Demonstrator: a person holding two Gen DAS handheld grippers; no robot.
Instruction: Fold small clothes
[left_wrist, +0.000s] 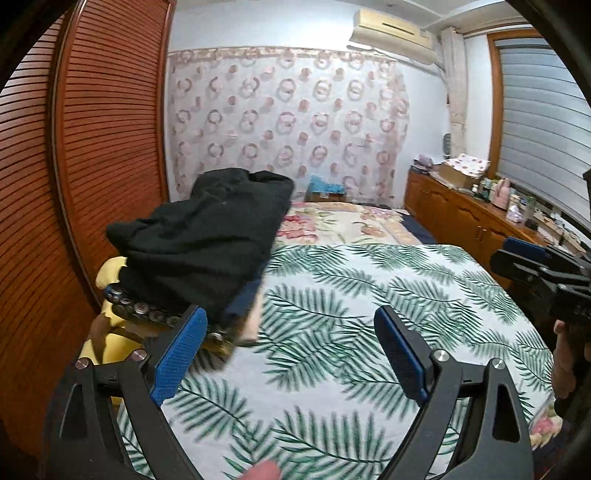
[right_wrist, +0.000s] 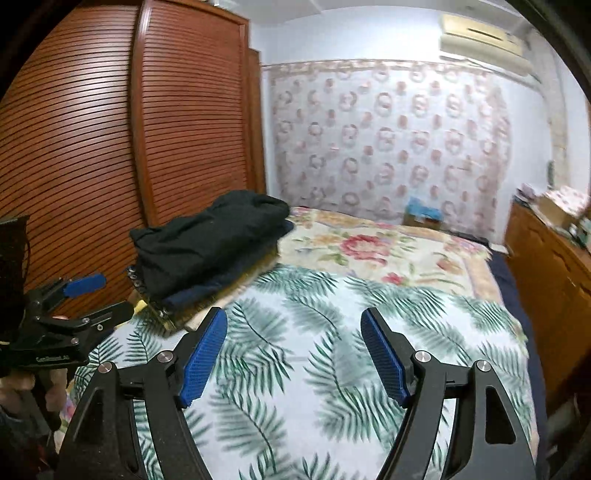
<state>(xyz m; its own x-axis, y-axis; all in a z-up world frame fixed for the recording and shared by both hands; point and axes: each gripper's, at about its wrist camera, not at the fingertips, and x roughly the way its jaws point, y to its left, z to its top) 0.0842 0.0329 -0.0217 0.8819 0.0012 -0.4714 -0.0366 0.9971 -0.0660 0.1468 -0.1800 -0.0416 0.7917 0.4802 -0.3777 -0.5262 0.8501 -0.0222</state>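
— Both claws first: left gripper (left_wrist: 291, 354) and right gripper (right_wrist: 293, 354) have their blue pads spread wide, with nothing between them, above the leaf-print sheet (left_wrist: 351, 295).

— And the clothes?

— Folded and stacked at the sheet's left edge (black garment (right_wrist: 207, 240) on top, navy one (right_wrist: 221, 286) beneath), beside the wooden wardrobe (right_wrist: 92, 147). Neither claw touches them.

lower stack (right_wrist: 192, 295) layers blurred, dresser clutter (left_wrist: 509, 199) indistinct
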